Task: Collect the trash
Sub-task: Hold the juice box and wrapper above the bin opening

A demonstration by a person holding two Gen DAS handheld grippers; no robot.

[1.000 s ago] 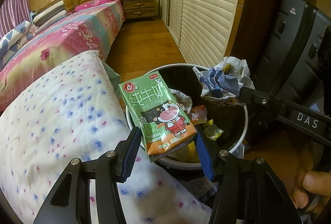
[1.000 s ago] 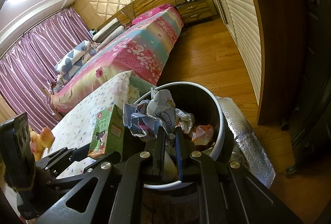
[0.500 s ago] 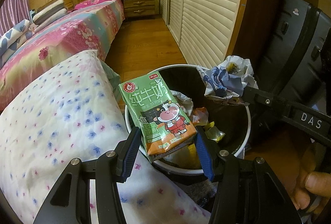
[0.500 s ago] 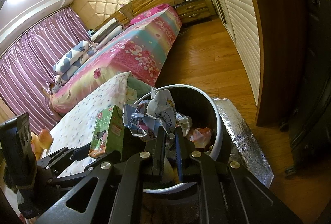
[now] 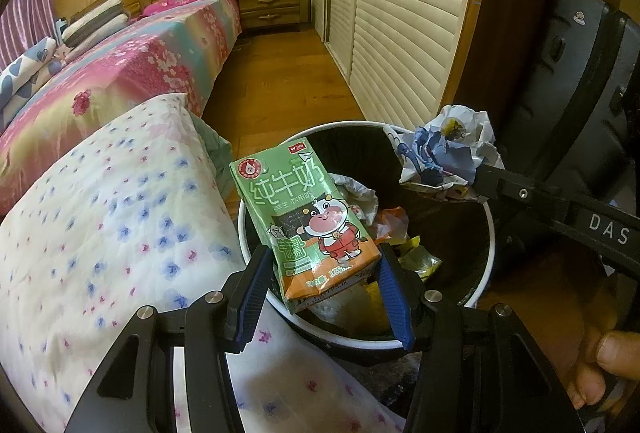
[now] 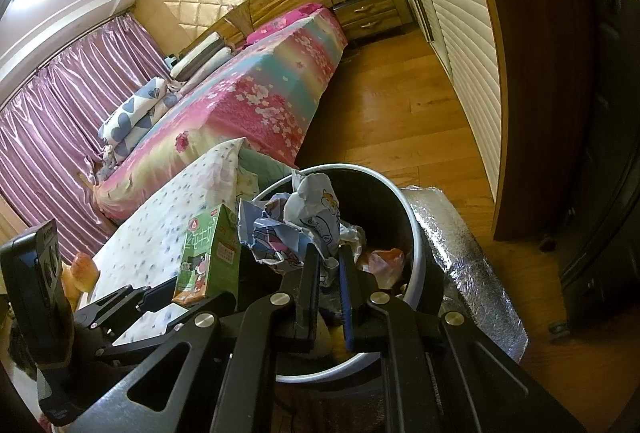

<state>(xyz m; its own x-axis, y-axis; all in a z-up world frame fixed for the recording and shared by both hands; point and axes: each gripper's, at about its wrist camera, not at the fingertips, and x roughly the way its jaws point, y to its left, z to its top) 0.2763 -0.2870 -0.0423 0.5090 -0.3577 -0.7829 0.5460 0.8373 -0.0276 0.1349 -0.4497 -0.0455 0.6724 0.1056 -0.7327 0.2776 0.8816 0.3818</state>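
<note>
Your left gripper (image 5: 324,273) has its blue pads closed partway on the lower end of the green milk carton (image 5: 308,221), low in the centre of the left view, over the near rim of the bin (image 5: 486,245). Your right gripper (image 6: 330,265) has its fingers pinched almost together on the crumpled paper (image 6: 296,225), held over the bin's mouth at mid-frame. Wrappers (image 5: 394,223) lie inside the bin. The flowered pillow (image 5: 100,225) fills the lower left.
</note>
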